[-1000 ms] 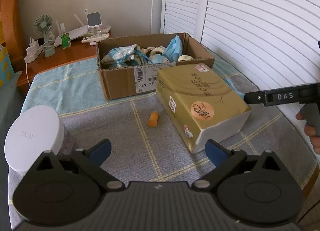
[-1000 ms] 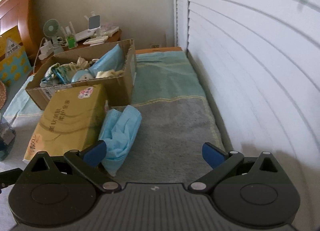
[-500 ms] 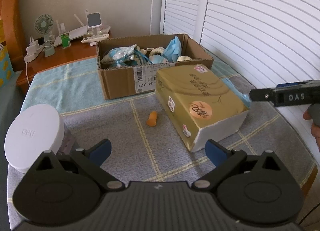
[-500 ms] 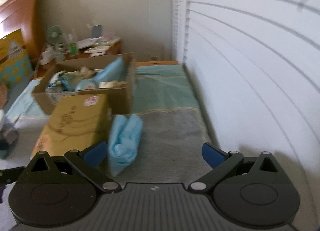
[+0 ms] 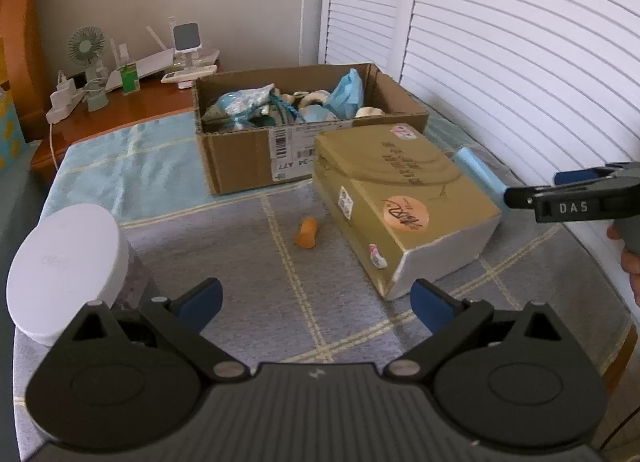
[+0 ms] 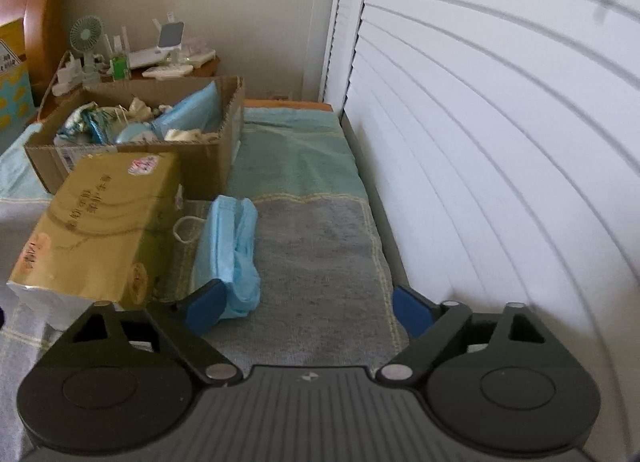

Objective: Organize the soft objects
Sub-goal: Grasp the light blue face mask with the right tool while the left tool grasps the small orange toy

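Observation:
A bundle of light blue face masks point(image 6: 230, 246) lies on the grey cloth just right of a gold tissue pack point(image 6: 104, 222). My right gripper point(image 6: 308, 306) hovers over its near end. Its jaws are closing; the bundle's end sits just inside the left pad, and the right pad is well clear of it. A cardboard box point(image 6: 224, 150) behind holds more masks and soft items. In the left wrist view my left gripper point(image 5: 316, 302) is open over bare cloth with nothing in it, and a small orange piece point(image 5: 306, 233) lies ahead. The right gripper point(image 5: 560, 198) shows at the right edge beside the masks point(image 5: 480, 174).
A white-lidded jar point(image 5: 64, 262) stands close to my left gripper's left finger. White louvred doors point(image 6: 480, 142) run along the right side of the table. A wooden side table point(image 5: 120, 110) behind carries a small fan and chargers. The table's edge point(image 5: 624, 342) is near right.
The right gripper has rolled and shifted a little, so the mask bundle's end now sits by its left pad, and its jaws have narrowed slightly. The left gripper has not moved.

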Demonstrator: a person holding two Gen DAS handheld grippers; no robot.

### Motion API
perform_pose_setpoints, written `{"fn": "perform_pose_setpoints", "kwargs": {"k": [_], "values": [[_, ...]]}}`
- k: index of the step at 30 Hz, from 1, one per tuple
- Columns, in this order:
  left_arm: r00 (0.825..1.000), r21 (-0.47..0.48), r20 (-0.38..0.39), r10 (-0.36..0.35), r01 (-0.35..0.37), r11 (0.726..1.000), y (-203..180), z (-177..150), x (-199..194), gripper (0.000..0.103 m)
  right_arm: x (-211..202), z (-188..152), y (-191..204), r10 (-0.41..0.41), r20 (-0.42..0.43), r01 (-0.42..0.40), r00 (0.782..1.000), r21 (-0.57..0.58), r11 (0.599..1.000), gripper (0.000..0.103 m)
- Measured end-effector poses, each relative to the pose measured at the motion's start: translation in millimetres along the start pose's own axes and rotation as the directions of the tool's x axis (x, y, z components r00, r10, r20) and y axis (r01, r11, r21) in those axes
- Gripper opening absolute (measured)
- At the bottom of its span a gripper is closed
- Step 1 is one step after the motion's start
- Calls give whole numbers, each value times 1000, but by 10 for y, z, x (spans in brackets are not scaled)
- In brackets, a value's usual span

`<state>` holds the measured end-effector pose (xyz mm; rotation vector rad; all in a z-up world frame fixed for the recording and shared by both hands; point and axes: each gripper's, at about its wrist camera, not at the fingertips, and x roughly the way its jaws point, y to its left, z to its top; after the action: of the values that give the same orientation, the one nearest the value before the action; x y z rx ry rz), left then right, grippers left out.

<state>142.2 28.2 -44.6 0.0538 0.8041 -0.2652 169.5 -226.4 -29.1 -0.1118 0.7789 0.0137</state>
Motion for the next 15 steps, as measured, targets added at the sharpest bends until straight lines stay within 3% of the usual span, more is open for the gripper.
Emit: {"fn": "perform_pose_setpoints", "kwargs": {"k": [5, 9, 15], "values": [[1000, 12, 4, -14, 14, 1000, -5, -12, 12, 100, -70, -22, 53, 102, 33, -101, 994, -25, 995, 79], [1000, 15, 1, -26, 26, 1000, 16, -30, 43, 99, 101, -39, 76, 139, -17, -139, 990, -20, 990, 55], [999, 47, -7, -53, 53, 997, 65, -21, 82, 91, 232, -82, 39, 185, -39, -185, 982, 6, 983, 54]]}}
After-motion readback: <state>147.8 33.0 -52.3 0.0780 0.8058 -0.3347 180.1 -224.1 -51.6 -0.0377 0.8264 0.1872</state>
